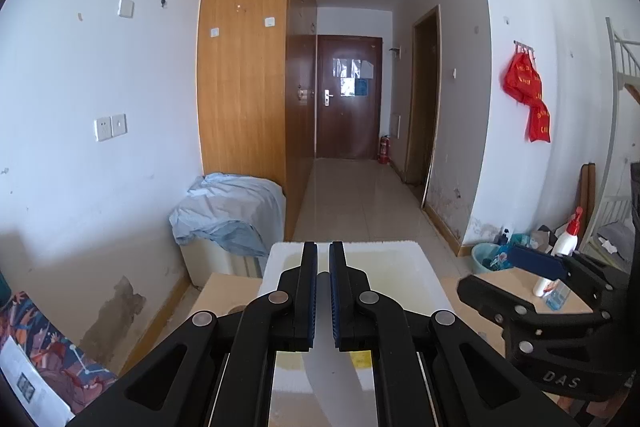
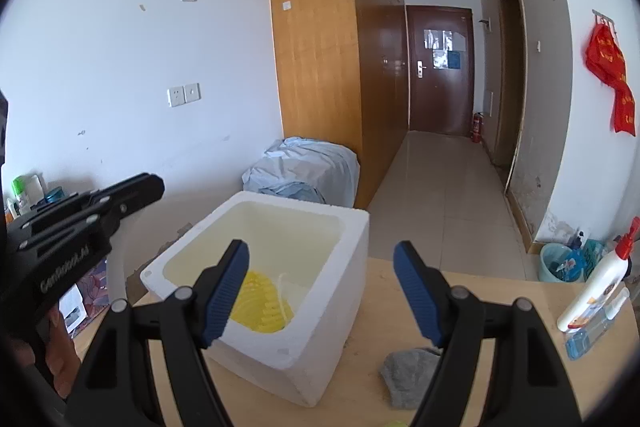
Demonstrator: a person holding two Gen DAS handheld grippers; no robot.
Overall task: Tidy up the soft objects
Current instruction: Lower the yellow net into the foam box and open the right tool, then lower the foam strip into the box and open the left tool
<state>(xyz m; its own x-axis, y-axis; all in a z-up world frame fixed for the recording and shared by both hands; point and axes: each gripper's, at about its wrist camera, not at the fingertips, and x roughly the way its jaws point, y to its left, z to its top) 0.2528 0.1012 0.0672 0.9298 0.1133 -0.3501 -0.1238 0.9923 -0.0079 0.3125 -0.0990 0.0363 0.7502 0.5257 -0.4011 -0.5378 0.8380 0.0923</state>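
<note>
A white foam box (image 2: pixel 280 291) sits on a light wooden table (image 2: pixel 384 307), filling the lower middle of the right wrist view, and a yellow soft thing (image 2: pixel 260 307) lies on its floor toward the near side, with a pale cord beside it. The right gripper (image 2: pixel 320 291) hangs over the box's near right corner with its blue-padded fingers (image 2: pixel 224 291) spread wide and nothing between them; the left pad sits above the yellow thing, the right one above bare tabletop. A grey wad of cloth (image 2: pixel 410 371) lies on the table at lower right, just outside the box and partly behind the right finger. The left gripper (image 1: pixel 323 291) shows in the lower middle of its own view, its jaws drawn together with only a thin slit showing, holding nothing I can make out, poised over the same box (image 1: pixel 400 267). In the right wrist view it juts in from the left edge, gripped by a hand (image 2: pixel 60 355). At the far right of the table a white spray bottle with a red nozzle (image 2: pixel 596 287) leans over a clear blue-tinted bottle (image 2: pixel 588 335).
</note>
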